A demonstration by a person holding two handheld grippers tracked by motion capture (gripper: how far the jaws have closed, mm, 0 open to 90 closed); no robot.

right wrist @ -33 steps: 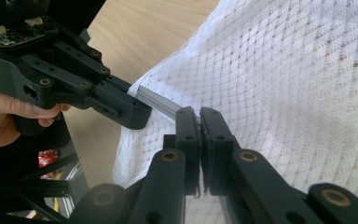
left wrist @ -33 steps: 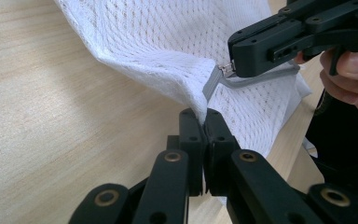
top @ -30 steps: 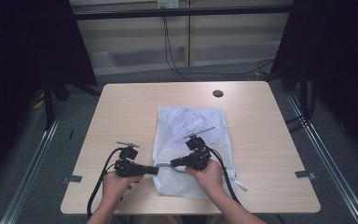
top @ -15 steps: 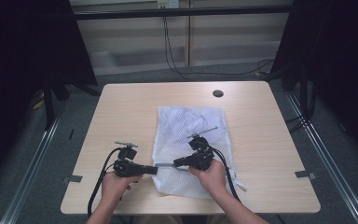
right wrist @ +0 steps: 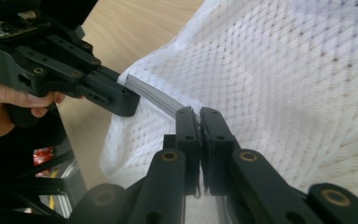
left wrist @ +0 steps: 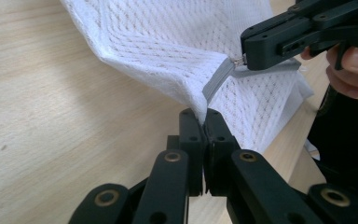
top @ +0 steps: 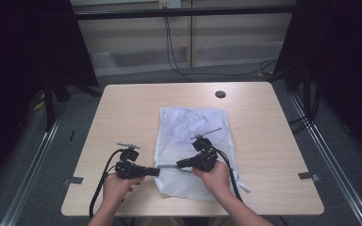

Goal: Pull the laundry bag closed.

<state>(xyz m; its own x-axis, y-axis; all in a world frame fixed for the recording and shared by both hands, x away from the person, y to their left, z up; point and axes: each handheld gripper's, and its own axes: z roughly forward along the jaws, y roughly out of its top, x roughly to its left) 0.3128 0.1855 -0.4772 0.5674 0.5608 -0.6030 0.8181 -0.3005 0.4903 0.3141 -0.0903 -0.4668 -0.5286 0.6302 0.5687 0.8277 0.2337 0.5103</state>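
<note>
High view showed me the white mesh laundry bag (top: 193, 150) lying flat on the wooden table (top: 122, 117), toward the near edge, with something pale bunched inside its far end. My left gripper (top: 156, 172) was pinched shut on the bag's left edge, where the grey zipper tape (left wrist: 216, 81) begins; in the left gripper view the jaws met on a peak of lifted mesh. My right gripper (top: 179, 164) was clamped tight just beside it on the same grey strip, and I thought it had the small metal zipper pull (left wrist: 238, 60), though that spot was too tiny to be certain.

I judged the bag very light, limp and open-weave: it would drape, stretch and snag instead of sliding cleanly. The zipper tape looked like the firmest place to take hold, since plain mesh would simply bunch up between the jaws. Holding the tape taut with one hand while the other worked the pull seemed sensible.

I could read no brand, label or writing anywhere.
</note>
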